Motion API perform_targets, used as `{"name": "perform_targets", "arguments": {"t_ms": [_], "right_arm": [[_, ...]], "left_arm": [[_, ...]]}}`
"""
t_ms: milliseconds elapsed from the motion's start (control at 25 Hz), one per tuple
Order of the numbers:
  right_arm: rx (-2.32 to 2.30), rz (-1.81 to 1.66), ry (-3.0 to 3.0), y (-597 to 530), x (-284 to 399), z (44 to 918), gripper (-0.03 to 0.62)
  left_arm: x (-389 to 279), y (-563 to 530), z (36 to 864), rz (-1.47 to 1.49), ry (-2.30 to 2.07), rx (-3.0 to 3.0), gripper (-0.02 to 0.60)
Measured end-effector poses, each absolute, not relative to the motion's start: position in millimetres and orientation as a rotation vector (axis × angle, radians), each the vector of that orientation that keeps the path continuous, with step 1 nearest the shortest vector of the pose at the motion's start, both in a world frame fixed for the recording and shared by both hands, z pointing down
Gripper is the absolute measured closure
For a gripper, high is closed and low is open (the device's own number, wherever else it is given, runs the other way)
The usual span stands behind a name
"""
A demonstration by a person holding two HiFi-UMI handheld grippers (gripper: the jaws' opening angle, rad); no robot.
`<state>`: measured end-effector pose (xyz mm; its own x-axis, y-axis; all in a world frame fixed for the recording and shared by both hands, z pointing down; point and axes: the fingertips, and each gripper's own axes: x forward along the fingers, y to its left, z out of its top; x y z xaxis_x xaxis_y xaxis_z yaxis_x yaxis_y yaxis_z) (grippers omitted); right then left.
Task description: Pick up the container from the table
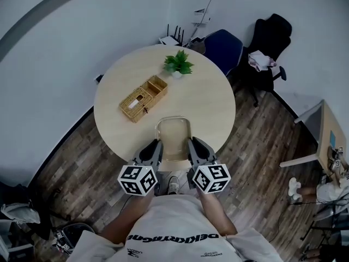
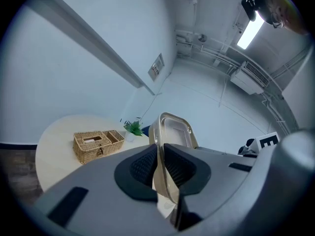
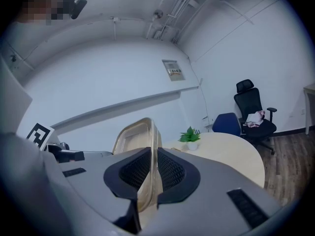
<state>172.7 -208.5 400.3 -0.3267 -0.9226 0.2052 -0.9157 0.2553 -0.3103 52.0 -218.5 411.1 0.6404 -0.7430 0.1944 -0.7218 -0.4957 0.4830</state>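
Note:
A clear, beige-tinted plastic container hangs above the near edge of the round table, held between both grippers. My left gripper is shut on the container's left rim, and its black pads press on the rim from both sides. On the other side, my right gripper is shut on the right rim of the container, which stands edge-on between the ribbed pads. The container looks empty.
A wicker box and a small potted plant stand on the far half of the table. Beyond it are a blue chair and a black office chair. A second table's edge shows at the right.

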Motion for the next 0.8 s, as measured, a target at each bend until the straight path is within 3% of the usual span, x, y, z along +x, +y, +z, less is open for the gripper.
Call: {"name": "perform_targets", "arguments": {"t_ms": [800], "right_arm": [[-1.858, -0.475, 2.427, -192, 167, 386, 0.525]], "left_arm": [[46, -208, 393, -0.066, -1.167, 2.461, 0.529]]}}
